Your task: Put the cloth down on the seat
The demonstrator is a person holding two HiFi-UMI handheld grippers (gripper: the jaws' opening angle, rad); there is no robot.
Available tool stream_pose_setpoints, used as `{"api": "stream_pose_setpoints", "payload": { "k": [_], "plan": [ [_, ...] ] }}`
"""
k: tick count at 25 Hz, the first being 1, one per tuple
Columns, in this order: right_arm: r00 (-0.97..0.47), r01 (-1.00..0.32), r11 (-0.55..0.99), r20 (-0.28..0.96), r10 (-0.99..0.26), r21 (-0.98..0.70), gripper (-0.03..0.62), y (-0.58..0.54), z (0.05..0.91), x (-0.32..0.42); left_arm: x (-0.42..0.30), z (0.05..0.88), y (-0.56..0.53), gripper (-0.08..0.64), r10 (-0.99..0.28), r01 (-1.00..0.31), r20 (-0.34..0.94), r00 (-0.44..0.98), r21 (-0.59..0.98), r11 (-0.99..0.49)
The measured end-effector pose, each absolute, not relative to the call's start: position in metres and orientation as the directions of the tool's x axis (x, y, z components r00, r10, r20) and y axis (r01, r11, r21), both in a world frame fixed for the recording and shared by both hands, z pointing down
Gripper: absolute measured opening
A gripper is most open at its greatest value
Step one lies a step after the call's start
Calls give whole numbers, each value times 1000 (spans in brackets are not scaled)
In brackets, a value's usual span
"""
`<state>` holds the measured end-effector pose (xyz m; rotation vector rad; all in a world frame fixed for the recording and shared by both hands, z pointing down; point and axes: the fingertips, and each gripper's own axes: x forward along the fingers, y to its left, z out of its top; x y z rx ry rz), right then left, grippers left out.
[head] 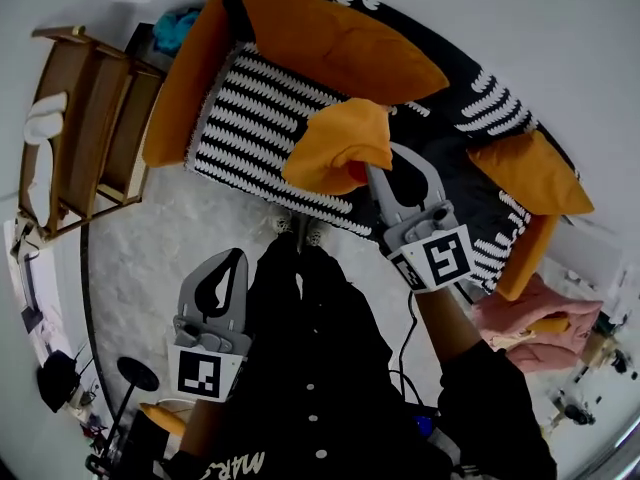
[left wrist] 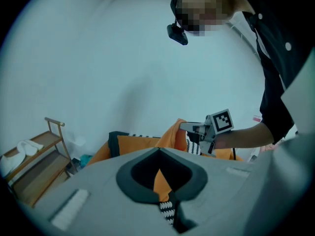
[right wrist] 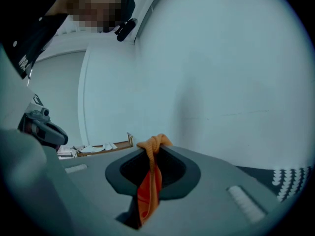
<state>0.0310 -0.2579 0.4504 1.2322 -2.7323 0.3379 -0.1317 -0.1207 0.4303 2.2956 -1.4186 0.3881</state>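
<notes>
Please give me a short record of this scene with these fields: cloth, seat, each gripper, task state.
cloth: orange cloth, hanging from the right gripper over the seat
seat: sofa seat, black and white patterned cover, orange cushions behind it
right gripper: right gripper, shut on a pinch of the cloth
left gripper: left gripper, jaws together, holding nothing, low and short of the sofa
task state: cloth not yet laid down

The grey two-jaw right gripper reaches forward on an outstretched bare forearm, its jaws pinched on a fold of orange cloth. The grey left gripper hangs low beside the body, jaws together, empty.
</notes>
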Motion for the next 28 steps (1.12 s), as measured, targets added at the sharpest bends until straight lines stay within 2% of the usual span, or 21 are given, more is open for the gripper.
{"api": "stream_pose_setpoints", "payload": {
  "k": [4, 12, 17, 28],
  "plan": [
    [-664, -743, 657, 269, -697, -130, 61, -266, 502, 23, -132, 441, -125, 2, -799, -893, 403, 446, 264, -365],
    [-661, -736, 667, 338, -670, -117, 63, -277, 583, 14, -125, 487, -119, 2, -733, -876, 480, 482, 293, -384],
    [-644, -741, 665, 375, -667, -90, 63, -291, 627, 4, -135, 500, -132, 2, -732, -877, 485, 479, 298, -377],
    [-555, -737, 675, 615, -560, -50, 67, -296, 755, 6, -125, 503, -135, 2, -720, -862, 478, 504, 331, -384]
  ]
}}
